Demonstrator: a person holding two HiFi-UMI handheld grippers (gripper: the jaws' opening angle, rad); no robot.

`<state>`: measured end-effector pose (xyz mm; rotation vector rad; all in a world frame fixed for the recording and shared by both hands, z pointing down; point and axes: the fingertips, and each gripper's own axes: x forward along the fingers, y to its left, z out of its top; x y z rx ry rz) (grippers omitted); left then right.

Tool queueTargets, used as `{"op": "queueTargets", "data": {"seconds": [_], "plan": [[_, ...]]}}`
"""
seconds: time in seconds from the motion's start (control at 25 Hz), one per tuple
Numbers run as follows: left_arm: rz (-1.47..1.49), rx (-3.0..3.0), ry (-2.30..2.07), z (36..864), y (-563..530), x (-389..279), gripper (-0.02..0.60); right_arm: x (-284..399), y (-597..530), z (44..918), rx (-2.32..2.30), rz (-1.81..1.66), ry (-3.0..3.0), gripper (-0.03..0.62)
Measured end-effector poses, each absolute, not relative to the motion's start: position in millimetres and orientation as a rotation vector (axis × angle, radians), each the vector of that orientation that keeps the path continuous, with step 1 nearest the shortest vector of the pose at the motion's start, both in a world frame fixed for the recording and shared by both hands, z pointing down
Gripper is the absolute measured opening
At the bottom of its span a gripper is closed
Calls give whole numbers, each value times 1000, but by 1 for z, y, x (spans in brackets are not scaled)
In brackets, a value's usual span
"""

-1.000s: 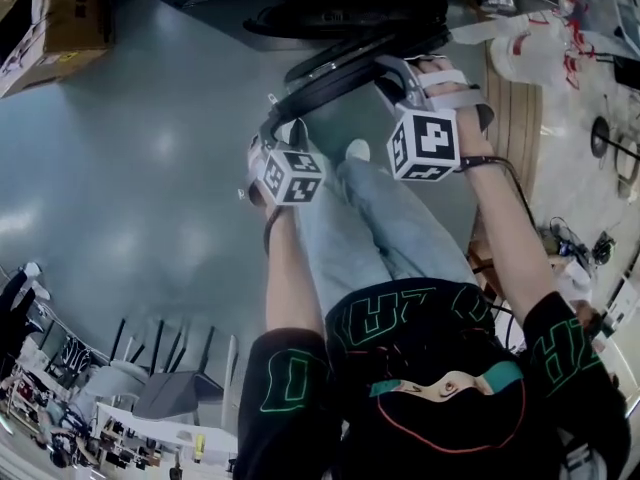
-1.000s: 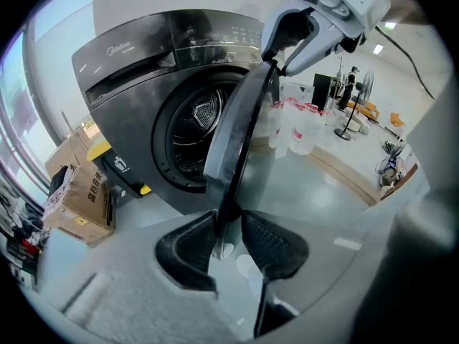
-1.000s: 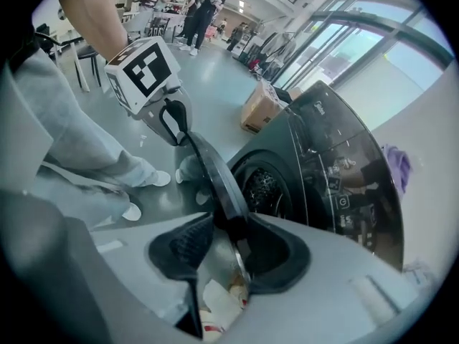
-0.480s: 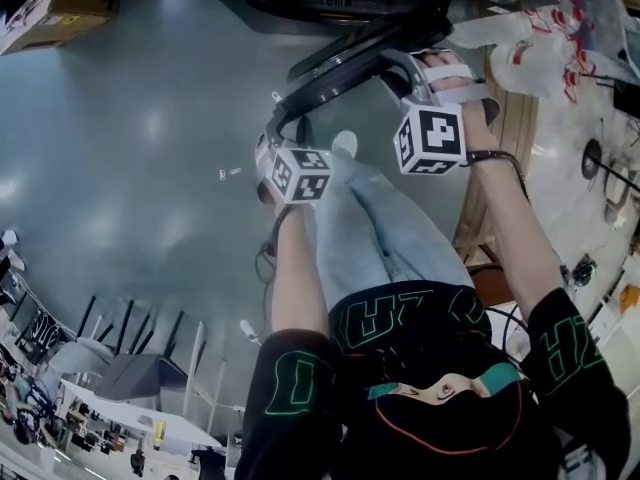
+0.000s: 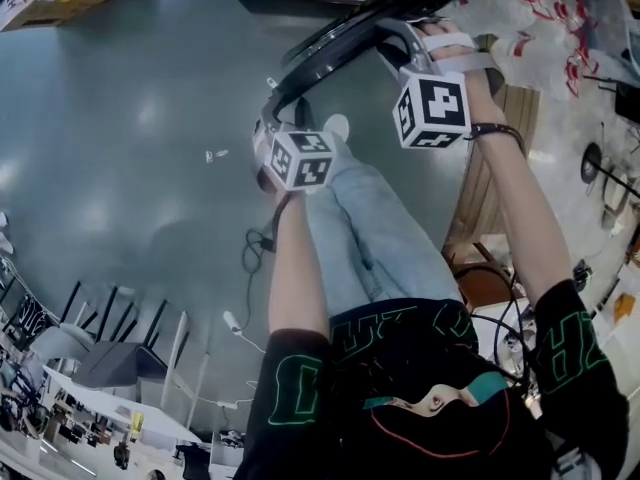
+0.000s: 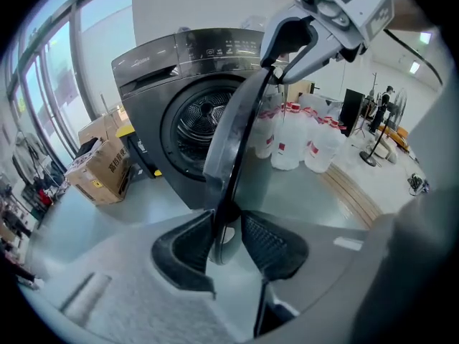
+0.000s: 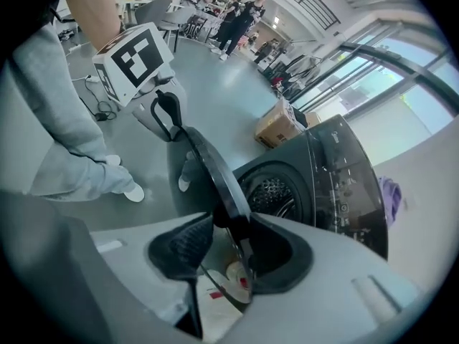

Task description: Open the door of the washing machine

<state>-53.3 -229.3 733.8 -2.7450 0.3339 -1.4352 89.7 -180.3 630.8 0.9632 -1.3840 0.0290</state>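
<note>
Door (image 6: pixel 231 138) of the one washing machine (image 6: pixel 154 77) stands swung open, edge toward us; we hold its rim with two grippers, left gripper (image 6: pixel 228 236) and right gripper (image 7: pixel 231 244) each clamped on it.

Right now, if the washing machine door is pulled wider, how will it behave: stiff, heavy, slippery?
The door looks rigid and thick-rimmed, so it probably swings without flexing. Its glossy rim may slip: left gripper and right gripper pinch only its edge.
</note>
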Motion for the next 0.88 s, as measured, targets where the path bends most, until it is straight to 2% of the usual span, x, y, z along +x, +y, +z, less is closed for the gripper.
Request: {"op": "queueTargets", "data": {"seconds": [0.24, 0.88], "plan": [[-1461, -2764, 389, 734, -198, -59, 103, 87, -162, 631, 904, -27, -1399, 152], [-1497, -2698, 943, 739, -126, -68, 137, 81, -112, 631, 731, -291, -1577, 152]]}}
